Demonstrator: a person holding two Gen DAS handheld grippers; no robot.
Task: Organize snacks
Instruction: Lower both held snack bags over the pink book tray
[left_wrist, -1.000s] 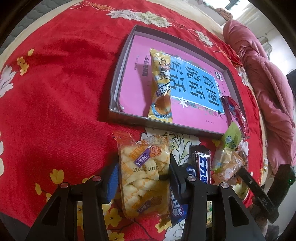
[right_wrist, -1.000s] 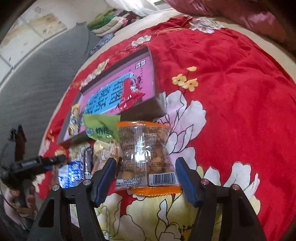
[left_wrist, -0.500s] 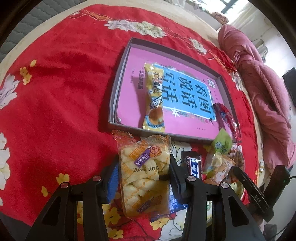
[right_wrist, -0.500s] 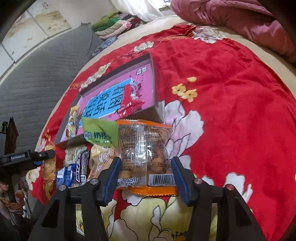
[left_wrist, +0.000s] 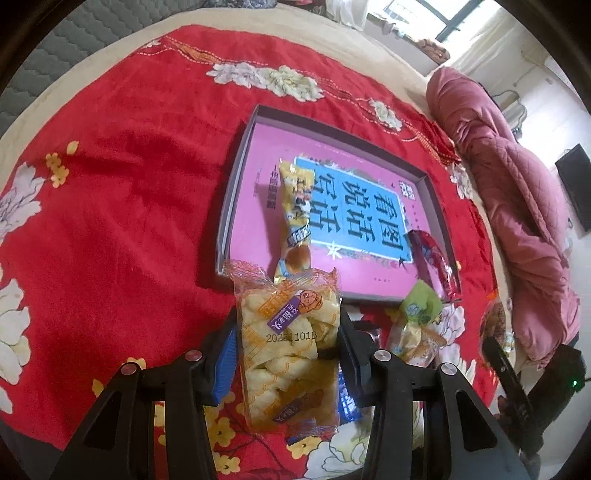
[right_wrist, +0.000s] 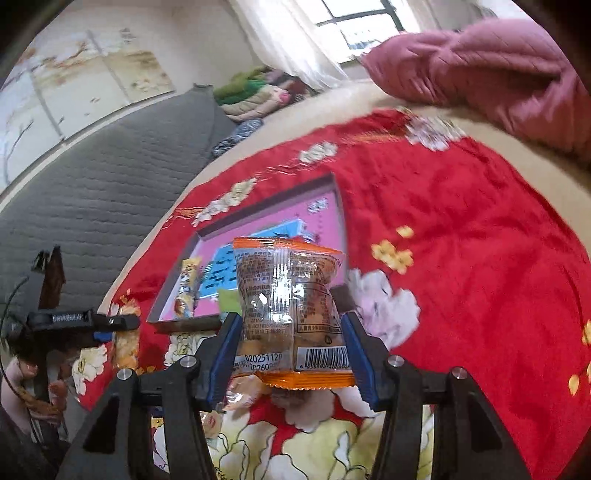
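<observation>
A: What print do I log on the twisted-cracker packet (left_wrist: 290, 343)?
B: I read "20251101B". The pink book (left_wrist: 332, 218) in the box shows "看图说话". The orange-edged packet (right_wrist: 290, 306) reads partly: "0202511", "20260".

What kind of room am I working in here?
Probably a bedroom: the snacks lie on a red floral bedspread, a bunched pink quilt sits at its edge, and folded bedding is stacked by the curtained window.
</observation>
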